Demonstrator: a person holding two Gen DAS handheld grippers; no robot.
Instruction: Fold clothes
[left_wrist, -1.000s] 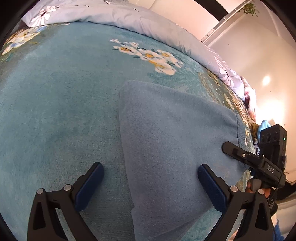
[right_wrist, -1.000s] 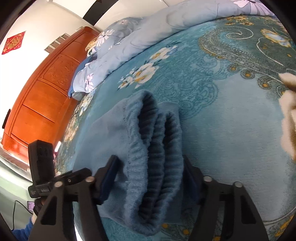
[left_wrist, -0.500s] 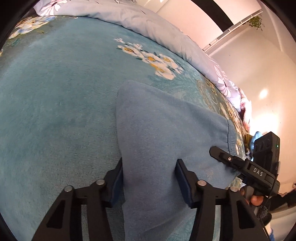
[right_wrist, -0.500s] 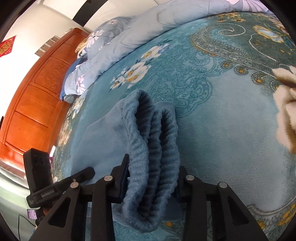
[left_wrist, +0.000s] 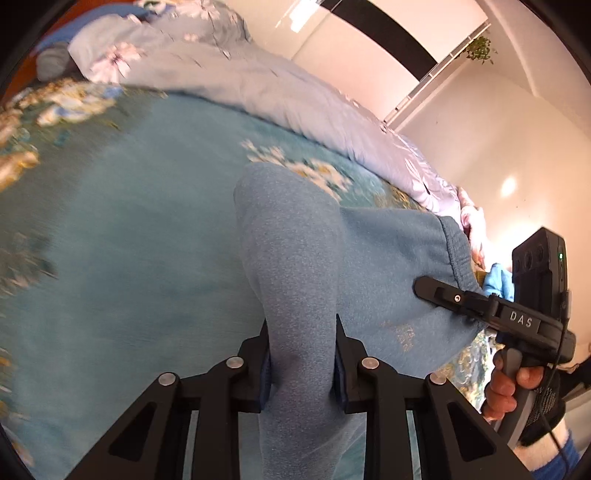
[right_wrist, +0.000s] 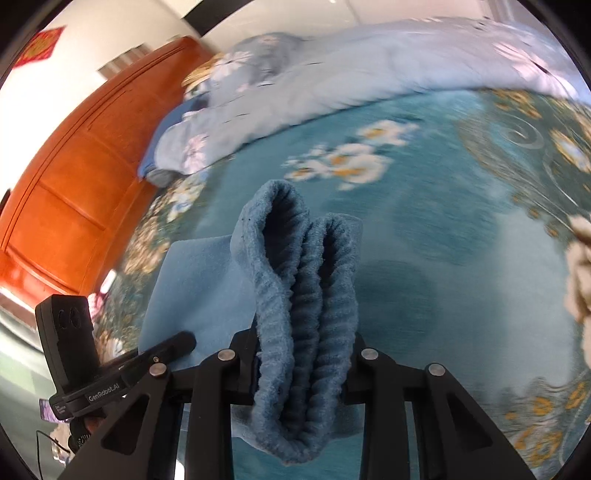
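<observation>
A blue fleece garment (left_wrist: 295, 266), folded, is lifted off the teal floral blanket (left_wrist: 110, 258). My left gripper (left_wrist: 301, 363) is shut on one folded edge of it. My right gripper (right_wrist: 304, 365) is shut on the garment's ribbed waistband (right_wrist: 306, 295), bunched in thick folds between the fingers. The right gripper also shows in the left wrist view (left_wrist: 491, 314) at the garment's far side, and the left gripper shows in the right wrist view (right_wrist: 122, 376). The cloth hangs between the two grippers.
A pale blue floral duvet (left_wrist: 221, 66) lies bunched along the far side of the bed. An orange wooden headboard (right_wrist: 74, 166) stands to the left in the right wrist view. A cream fluffy item (right_wrist: 580, 273) lies at the right edge.
Both grippers have closed on the garment, from open a second ago. Both have then risen, lifting the cloth off the blanket; the views now tilt up toward the duvet.
</observation>
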